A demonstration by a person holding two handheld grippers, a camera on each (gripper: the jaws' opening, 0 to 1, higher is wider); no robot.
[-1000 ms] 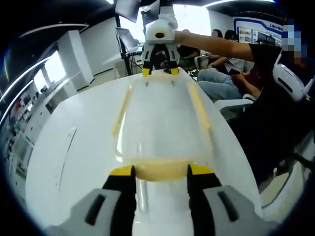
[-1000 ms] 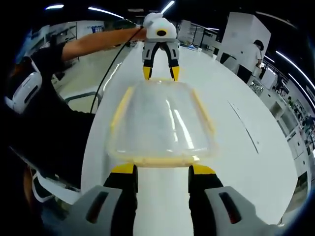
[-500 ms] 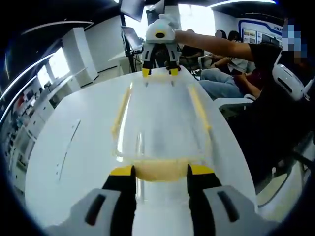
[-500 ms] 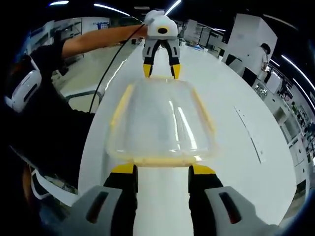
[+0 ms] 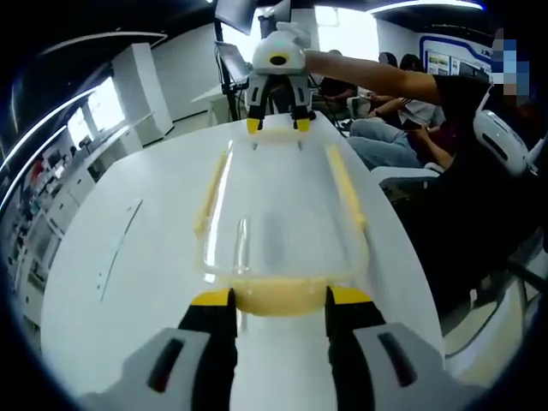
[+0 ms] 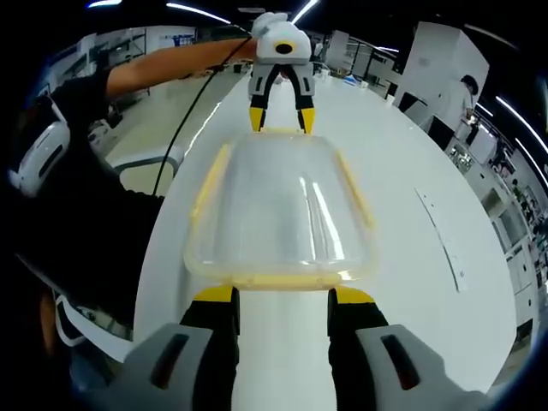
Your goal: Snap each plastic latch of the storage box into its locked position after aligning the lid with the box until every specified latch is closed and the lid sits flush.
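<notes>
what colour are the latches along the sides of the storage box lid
Yellow latches on a clear lid; the right gripper view shows them best.

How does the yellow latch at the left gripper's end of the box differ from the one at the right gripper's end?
The latch at the left gripper's end is a broad, pale yellow flap; the latch at the right gripper's end shows as a thin, brighter strip. Each lies on the clear storage box, between open jaws.

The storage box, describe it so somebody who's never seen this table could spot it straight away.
On the long white table, the storage box lies lengthwise between the left gripper and the right gripper, one at each short end. It is a clear plastic box with a see-through lid, set apart by its yellow latches along the edges.
</notes>
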